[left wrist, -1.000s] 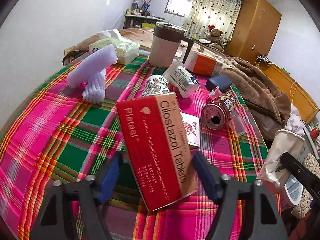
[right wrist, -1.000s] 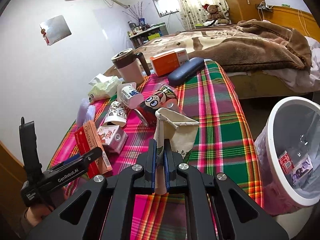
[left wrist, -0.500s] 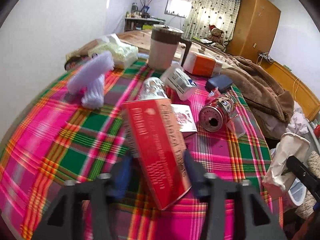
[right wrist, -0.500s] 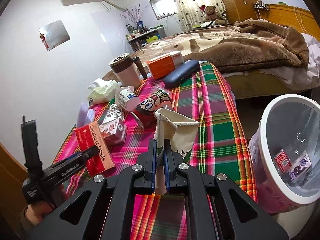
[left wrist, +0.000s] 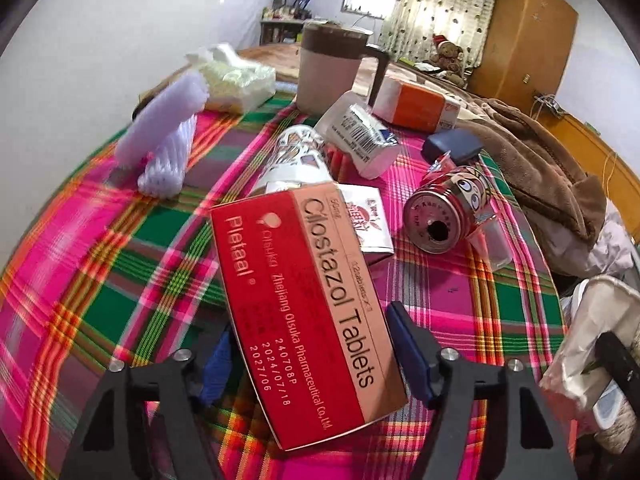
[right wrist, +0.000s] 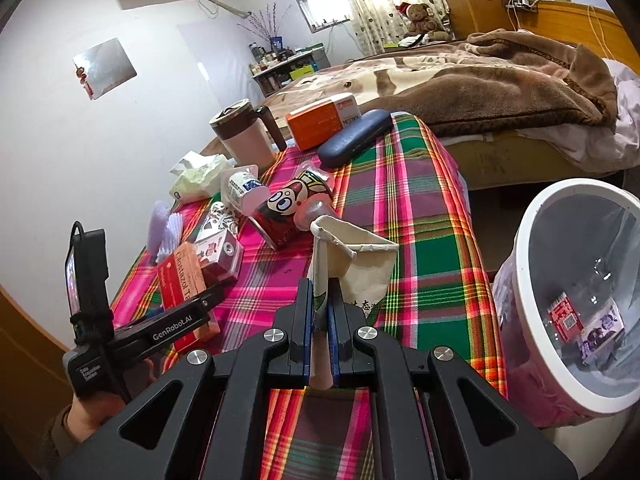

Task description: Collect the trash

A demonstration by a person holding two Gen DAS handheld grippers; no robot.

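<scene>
A red Cilostazol tablet box [left wrist: 304,304] sits tilted between the blue pads of my left gripper [left wrist: 308,352]. The right pad lies against its edge and the left pad is close beside it. The jaws are opening slightly, still gripping the box. The right wrist view shows the same box [right wrist: 180,276] over the table's left edge. My right gripper [right wrist: 319,312] is shut on a flattened beige paper bag [right wrist: 356,264], held above the plaid cloth. A white bin [right wrist: 532,240] with some wrappers inside stands to the right of the table.
On the plaid table [left wrist: 100,248] lie a red drink can [left wrist: 444,216], a small carton [left wrist: 368,216], a patterned cup [left wrist: 296,156], a white packet [left wrist: 360,132], purple foam netting [left wrist: 164,140], a tissue pack [left wrist: 236,80], a mug [left wrist: 328,68], an orange box [left wrist: 416,104] and a blue case [left wrist: 452,144]. A bed with a brown blanket [right wrist: 500,80] lies behind.
My left gripper has edged forward and lower over the table with the red box, which now fills more of its view. The right gripper and its paper bag have stayed put.
</scene>
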